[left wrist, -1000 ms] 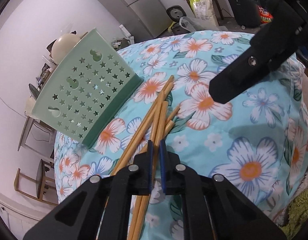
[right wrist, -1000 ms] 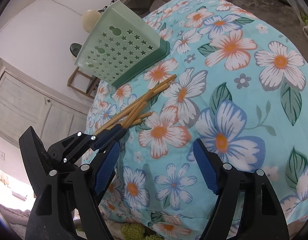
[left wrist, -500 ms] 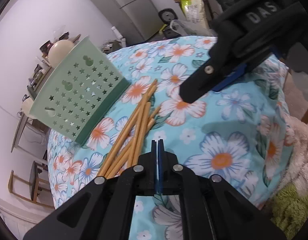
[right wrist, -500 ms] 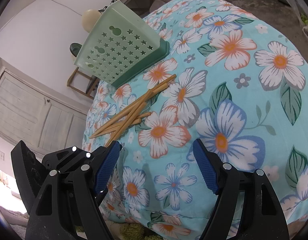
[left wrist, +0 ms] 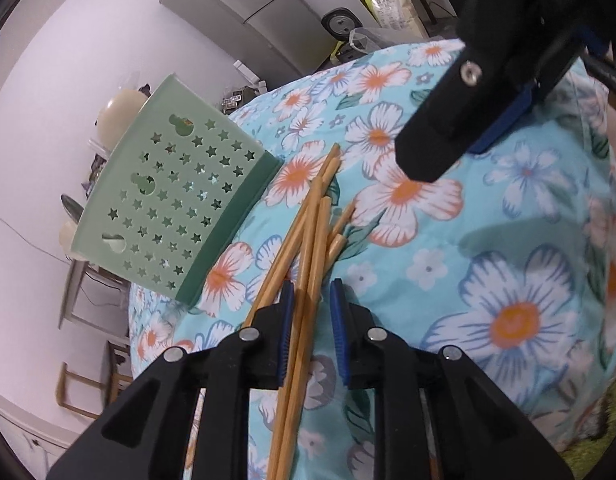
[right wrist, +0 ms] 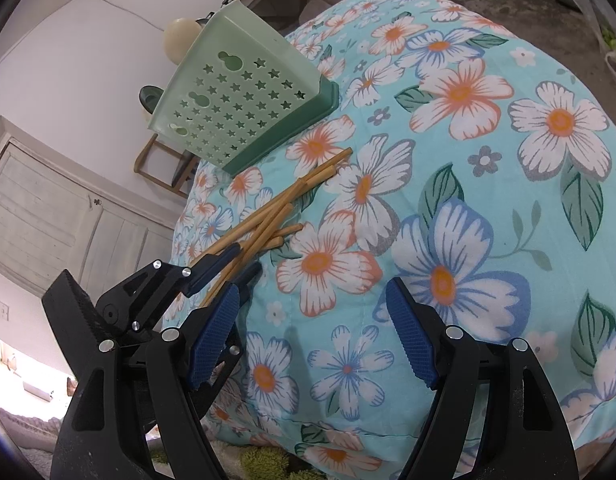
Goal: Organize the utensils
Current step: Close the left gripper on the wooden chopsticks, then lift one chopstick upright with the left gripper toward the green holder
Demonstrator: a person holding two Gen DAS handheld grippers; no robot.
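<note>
Your left gripper [left wrist: 311, 312] sits low over the near end of the chopsticks [left wrist: 308, 248], its blue pads parted on either side of two or three sticks without pinching them, while your right gripper [right wrist: 314, 332] hangs wide open over bare cloth beside it. The sticks lie in a loose fan on the floral tablecloth [right wrist: 448, 208], their far tips close to the green star-holed basket [left wrist: 176, 196], which stands tilted at the cloth's edge. Past the table are a grey fridge [left wrist: 244, 20], wooden chairs [left wrist: 80, 388] and white cabinet doors [right wrist: 48, 208].
</note>
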